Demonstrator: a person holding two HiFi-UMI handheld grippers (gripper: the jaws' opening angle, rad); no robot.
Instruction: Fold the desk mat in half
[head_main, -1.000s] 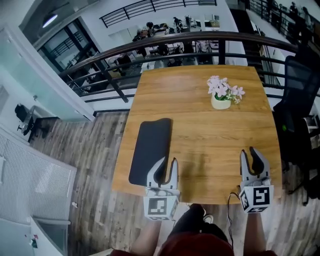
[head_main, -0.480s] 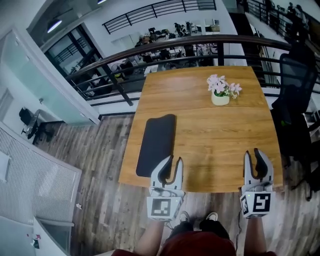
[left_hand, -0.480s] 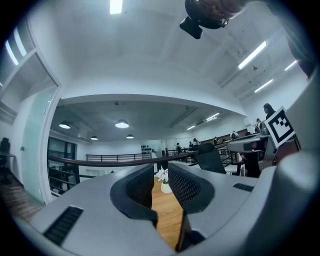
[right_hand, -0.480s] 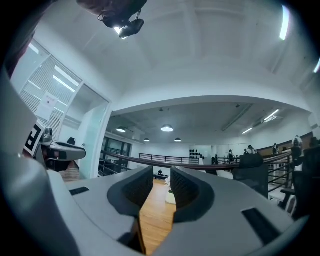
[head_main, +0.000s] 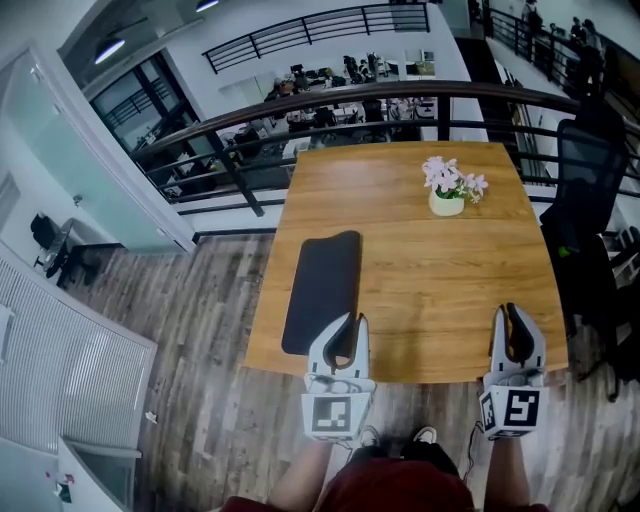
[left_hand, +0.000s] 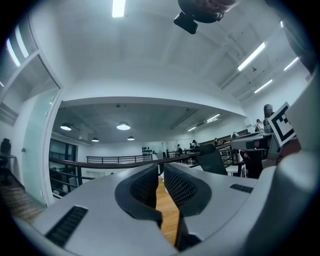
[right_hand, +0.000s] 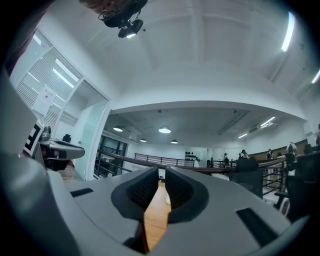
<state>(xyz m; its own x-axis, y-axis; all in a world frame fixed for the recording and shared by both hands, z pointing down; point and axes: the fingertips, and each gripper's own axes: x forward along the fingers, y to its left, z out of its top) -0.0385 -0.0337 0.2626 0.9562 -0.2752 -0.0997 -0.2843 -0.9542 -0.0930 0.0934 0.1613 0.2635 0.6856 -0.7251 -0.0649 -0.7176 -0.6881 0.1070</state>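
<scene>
The dark desk mat (head_main: 322, 290) lies flat and unfolded on the left part of the wooden table (head_main: 440, 270), its long side running away from me. My left gripper (head_main: 350, 320) hovers at the table's near edge, just past the mat's near end and apart from it. My right gripper (head_main: 507, 312) is at the near right edge, over bare wood. Both have just been closing. In the gripper views the left gripper (left_hand: 160, 172) and right gripper (right_hand: 162, 177) each show a narrow gap with only table wood behind it and nothing between the pads.
A small pot of pink flowers (head_main: 447, 190) stands at the far right of the table. A dark railing (head_main: 330, 105) runs behind the table's far edge. A black office chair (head_main: 590, 170) stands to the right. Wooden floor (head_main: 200, 330) lies to the left.
Both grippers have drawn back from over the table to its near edge, and their jaws have narrowed. The left gripper is no longer over the mat's near end.
</scene>
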